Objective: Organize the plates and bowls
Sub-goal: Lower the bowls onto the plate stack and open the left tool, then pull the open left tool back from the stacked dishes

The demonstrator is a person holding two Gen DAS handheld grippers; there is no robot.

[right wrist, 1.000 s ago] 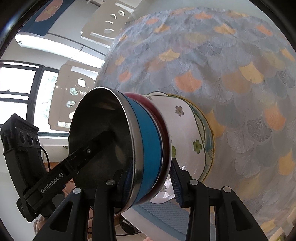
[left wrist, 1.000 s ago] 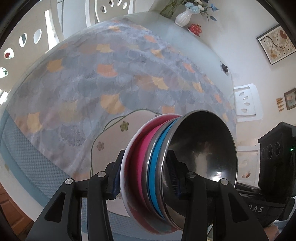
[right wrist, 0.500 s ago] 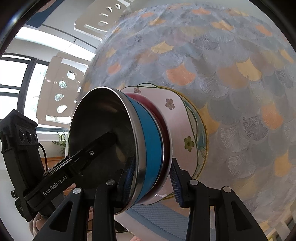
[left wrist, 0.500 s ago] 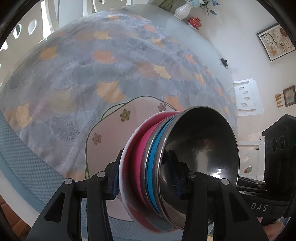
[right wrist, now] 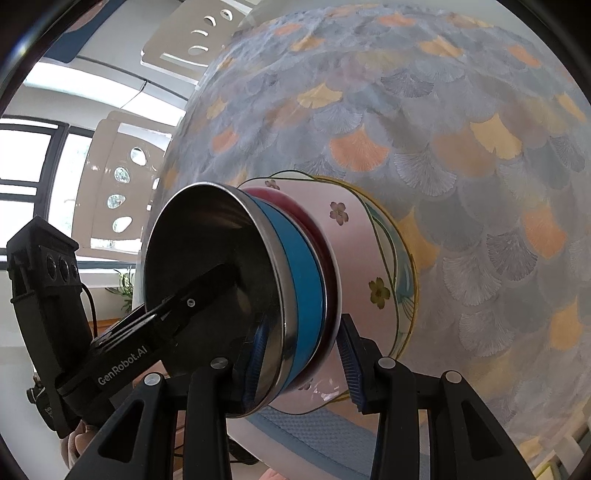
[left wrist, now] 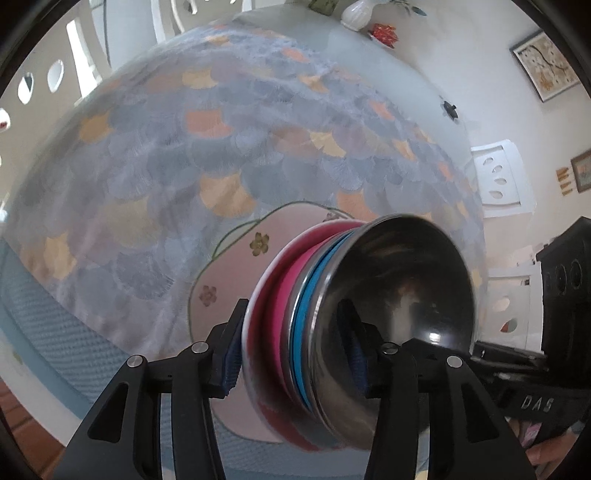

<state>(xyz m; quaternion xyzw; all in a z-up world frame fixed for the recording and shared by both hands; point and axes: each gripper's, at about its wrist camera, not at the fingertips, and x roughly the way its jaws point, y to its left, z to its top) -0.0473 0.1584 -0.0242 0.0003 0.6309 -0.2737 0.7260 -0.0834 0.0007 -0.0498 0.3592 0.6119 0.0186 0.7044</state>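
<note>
A stack of nested bowls is held from both sides: a steel bowl (left wrist: 399, 295) on top, a blue bowl (left wrist: 301, 328) under it, then a red and pink bowl (left wrist: 273, 295). My left gripper (left wrist: 291, 354) is shut on the stack's rim. My right gripper (right wrist: 303, 350) is shut on the opposite rim, over the steel bowl (right wrist: 207, 266) and blue bowl (right wrist: 299, 273). Below the stack lies a pale pink flowered plate (left wrist: 236, 266), also in the right wrist view (right wrist: 358, 240), on the table. Whether the stack touches it is hidden.
The round table has a scale-pattern cloth (left wrist: 166, 155) in grey, orange and yellow. A white vase (left wrist: 354, 14) and a small red object (left wrist: 384, 31) stand at its far edge. White chairs (right wrist: 122, 192) surround it.
The stack has moved with both grippers further over the table above the flowered plate. Both grips are unchanged.
</note>
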